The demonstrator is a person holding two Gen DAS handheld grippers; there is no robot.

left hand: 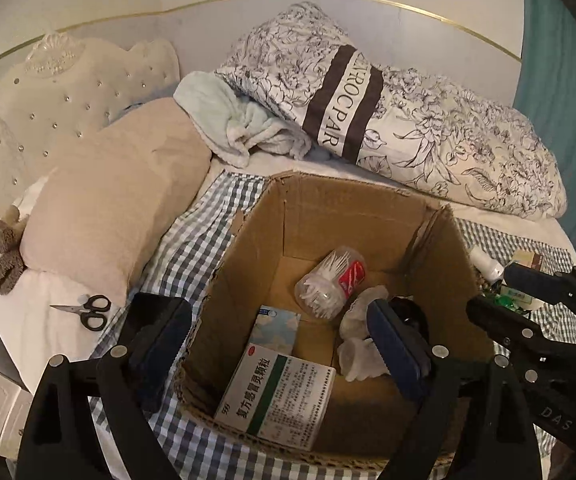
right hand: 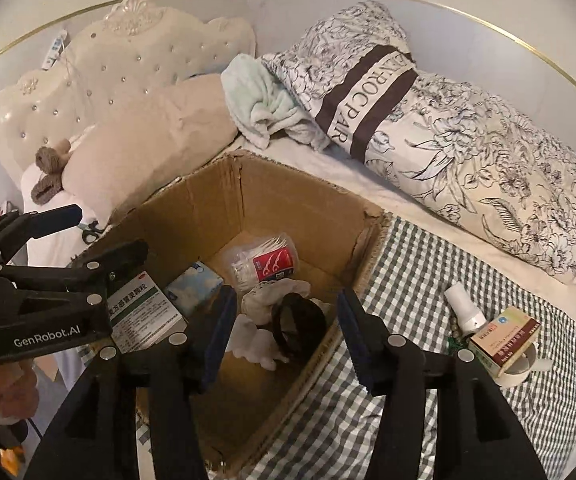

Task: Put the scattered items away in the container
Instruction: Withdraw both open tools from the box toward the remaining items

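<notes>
An open cardboard box stands on the checked cloth. It holds a white-and-green medicine box, a blue tissue pack, a clear jar of floss picks and crumpled white wads. A black ring lies on the wads. My right gripper hangs open over it, pads clear of the ring. My left gripper is wide open above the box's near side, holding nothing. On the cloth to the right lie a white bottle, a small red-brown carton and a tape roll.
Black-handled scissors lie on the white sheet left of the box. A beige pillow, a floral duvet and a pale towel crowd the far side. A tufted headboard stands behind. A brown plush toy lies far left.
</notes>
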